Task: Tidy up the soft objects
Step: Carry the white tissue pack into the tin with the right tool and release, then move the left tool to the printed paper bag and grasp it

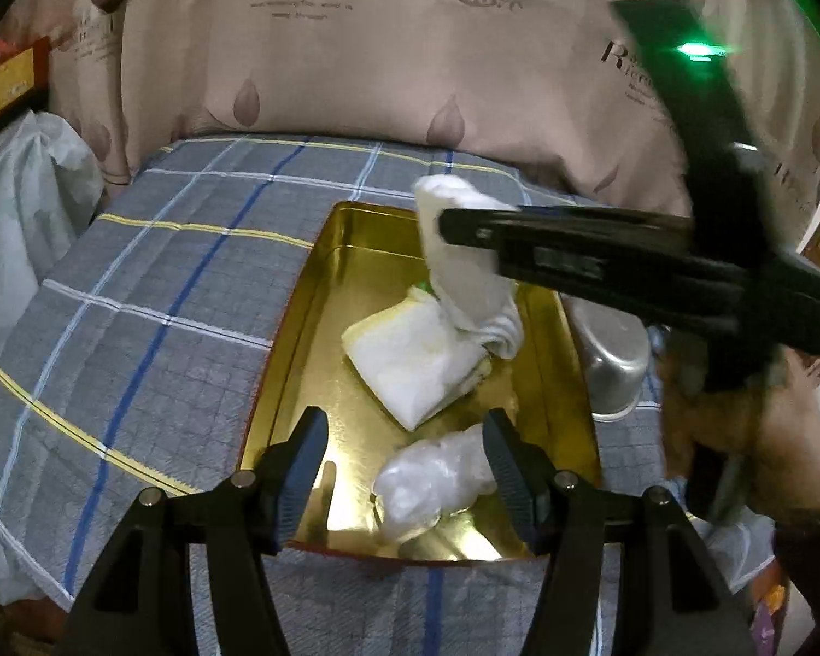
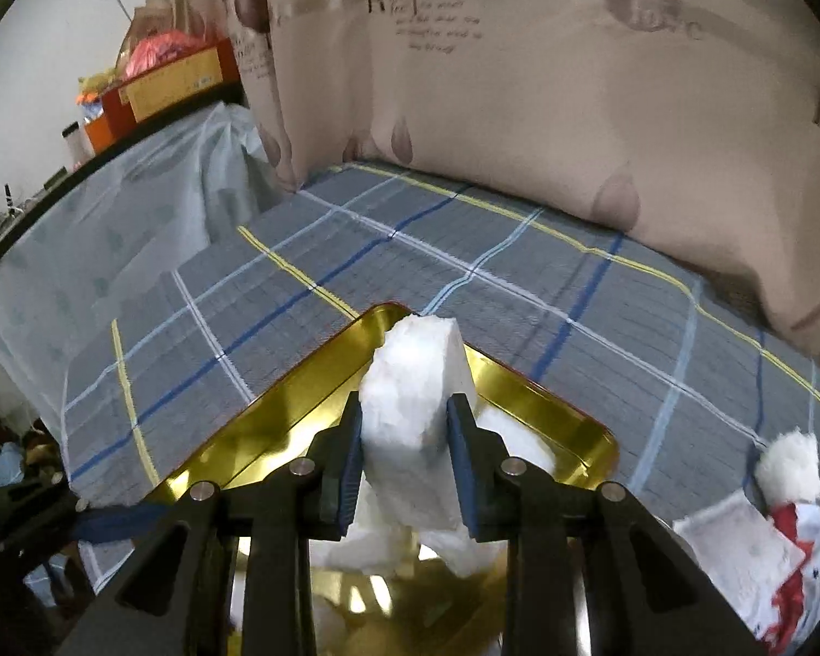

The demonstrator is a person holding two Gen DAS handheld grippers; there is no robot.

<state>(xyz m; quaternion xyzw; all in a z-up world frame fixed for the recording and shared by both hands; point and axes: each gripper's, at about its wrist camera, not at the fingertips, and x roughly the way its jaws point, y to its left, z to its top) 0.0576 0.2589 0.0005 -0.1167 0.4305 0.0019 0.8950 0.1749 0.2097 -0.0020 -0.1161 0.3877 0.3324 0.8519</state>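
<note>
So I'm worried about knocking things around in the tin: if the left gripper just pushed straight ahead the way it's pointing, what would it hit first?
Most likely the crumpled clear plastic bag in the gold tin, lying just ahead between the open left gripper fingers. Beyond it is the folded white cloth. Depth is hard to judge here.

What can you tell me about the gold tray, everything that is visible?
The tray is a shallow rectangle with rounded corners and a low rim, shiny gold inside like metal. It lies flat on the plaid sheet. Inside are a folded white cloth and a clear crumpled bag. The right gripper holds a white towel above it.
</note>
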